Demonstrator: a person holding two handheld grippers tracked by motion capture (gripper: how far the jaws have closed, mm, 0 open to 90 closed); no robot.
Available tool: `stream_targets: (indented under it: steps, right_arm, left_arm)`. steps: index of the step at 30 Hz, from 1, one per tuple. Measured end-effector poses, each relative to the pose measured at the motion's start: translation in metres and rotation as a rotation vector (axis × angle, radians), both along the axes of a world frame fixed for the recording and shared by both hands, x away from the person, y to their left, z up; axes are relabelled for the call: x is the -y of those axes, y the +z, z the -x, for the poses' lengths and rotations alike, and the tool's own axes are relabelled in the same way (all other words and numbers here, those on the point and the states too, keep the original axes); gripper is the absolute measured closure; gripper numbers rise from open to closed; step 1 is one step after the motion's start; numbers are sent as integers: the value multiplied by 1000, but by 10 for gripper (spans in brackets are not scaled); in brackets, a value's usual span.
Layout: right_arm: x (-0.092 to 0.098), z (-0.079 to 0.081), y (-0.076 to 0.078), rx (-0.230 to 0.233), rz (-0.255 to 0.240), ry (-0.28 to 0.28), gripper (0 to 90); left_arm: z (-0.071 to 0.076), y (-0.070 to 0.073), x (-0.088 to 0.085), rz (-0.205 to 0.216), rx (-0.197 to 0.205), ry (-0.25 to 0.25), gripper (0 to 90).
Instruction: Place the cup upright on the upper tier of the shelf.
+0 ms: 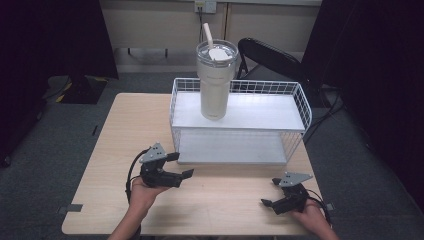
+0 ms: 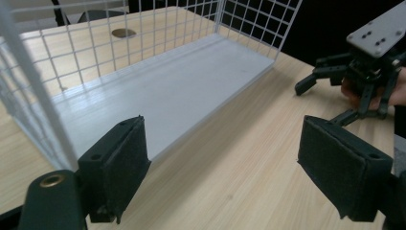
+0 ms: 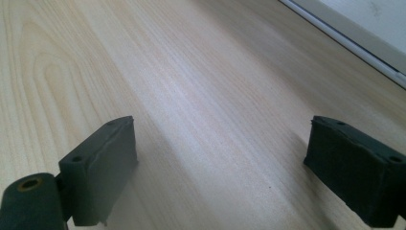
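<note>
A tall cream tumbler (image 1: pixel 215 82) with a clear lid and a pale straw stands upright on the top shelf of a white wire rack (image 1: pixel 239 121), left of the shelf's middle, toward twelve o'clock from the person's hands. It looks rigid and smooth-walled, probably insulated metal or hard plastic, so likely somewhat slippery; whether it holds liquid cannot be told, so its weight is uncertain. It is tall and narrows toward the base, which suggests it would tip easily if pushed near the top. The safest hold seems to be across the straight body, below the lid and above the taper, with the pads square to the wall; the lid and straw look like poor places to grip. The rack sits at the far half of a light wooden table (image 1: pixel 115 150), its lower shelf bare. The left gripper (image 1: pixel 182 165) rests at about seven o'clock from the tumbler, near the rack's front left corner, its jaws spread wide with nothing between them. The right gripper (image 1: pixel 270 193) lies at about five o'clock, near the table's front edge, its jaws likewise wide apart and empty over bare wood. Both are well apart from the tumbler.
</note>
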State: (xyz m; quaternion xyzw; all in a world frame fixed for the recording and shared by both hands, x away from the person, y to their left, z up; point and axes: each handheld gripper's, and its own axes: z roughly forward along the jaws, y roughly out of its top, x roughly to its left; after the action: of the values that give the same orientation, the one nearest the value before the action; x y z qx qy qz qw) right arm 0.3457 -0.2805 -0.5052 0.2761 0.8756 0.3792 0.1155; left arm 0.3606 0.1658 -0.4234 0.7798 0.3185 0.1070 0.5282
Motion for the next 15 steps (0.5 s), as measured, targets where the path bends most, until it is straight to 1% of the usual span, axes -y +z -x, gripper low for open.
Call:
stream_targets:
  steps: [2,4,6,7,9,13,15]
  right_arm:
    - [0,0,0,0,0,0,96]
    - [0,0,0,0,0,0,96]
    - [0,0,0,0,0,0,96]
    - [0,0,0,0,0,0,96]
    - [0,0,0,0,0,0,96]
    - [0,0,0,0,0,0,96]
    - [0,0,0,0,0,0,96]
  left_arm:
    - [-1,-4,-5,3,-7,13,169]
    - [-1,-9,-11,-22,-11,24,169]
    - [-2,-13,-17,-22,-27,29,169]
    - [-2,-15,-19,-16,-33,31,168]
    - [-1,-19,-24,-12,-40,44,167]
    - [-1,-26,-34,-21,-52,64,167]
    - [0,-29,-39,-18,-61,77,167]
